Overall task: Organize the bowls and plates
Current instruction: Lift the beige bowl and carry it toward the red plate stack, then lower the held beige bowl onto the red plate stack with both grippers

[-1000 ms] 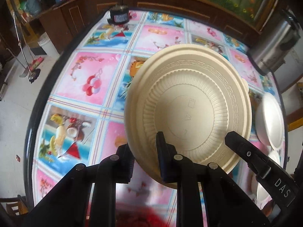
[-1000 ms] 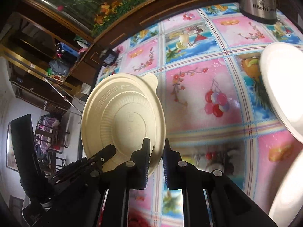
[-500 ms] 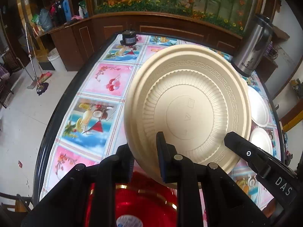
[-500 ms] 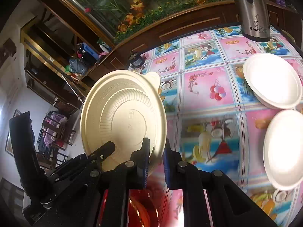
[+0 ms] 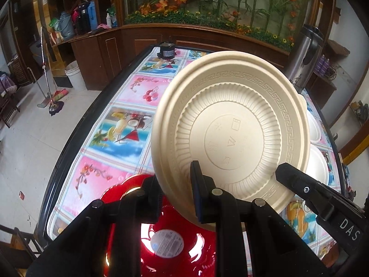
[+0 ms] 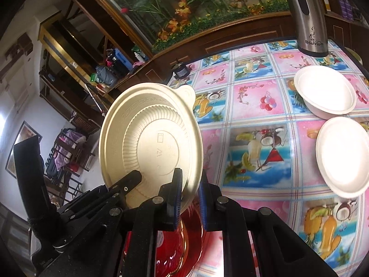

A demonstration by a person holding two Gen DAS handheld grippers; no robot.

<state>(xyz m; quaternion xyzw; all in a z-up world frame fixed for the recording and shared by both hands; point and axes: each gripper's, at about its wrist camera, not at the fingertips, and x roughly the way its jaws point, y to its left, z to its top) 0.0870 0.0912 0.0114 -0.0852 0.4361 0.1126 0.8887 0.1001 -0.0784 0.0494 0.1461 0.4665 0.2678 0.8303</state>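
A beige ribbed bowl [image 5: 233, 129] is held up in the air on edge, its underside facing the cameras. My left gripper [image 5: 177, 194] is shut on its lower rim. My right gripper [image 6: 190, 196] is shut on the rim of the same bowl [image 6: 150, 138], beside the left one. A red glass plate [image 5: 166, 244] lies on the table right below, also in the right wrist view [image 6: 182, 249]. A white bowl [image 6: 325, 92] and a white plate [image 6: 343, 154] sit on the table at the right.
The table [image 6: 253, 97] has a bright picture-tile cloth. A steel thermos [image 6: 304, 16] stands at its far right. A small black object [image 5: 167, 49] sits at the far end. Wooden cabinets line the far wall. The floor drops off left of the table.
Both grippers have drawn back and up with the beige bowl. More of the table shows, and the red plate has come into view beneath.
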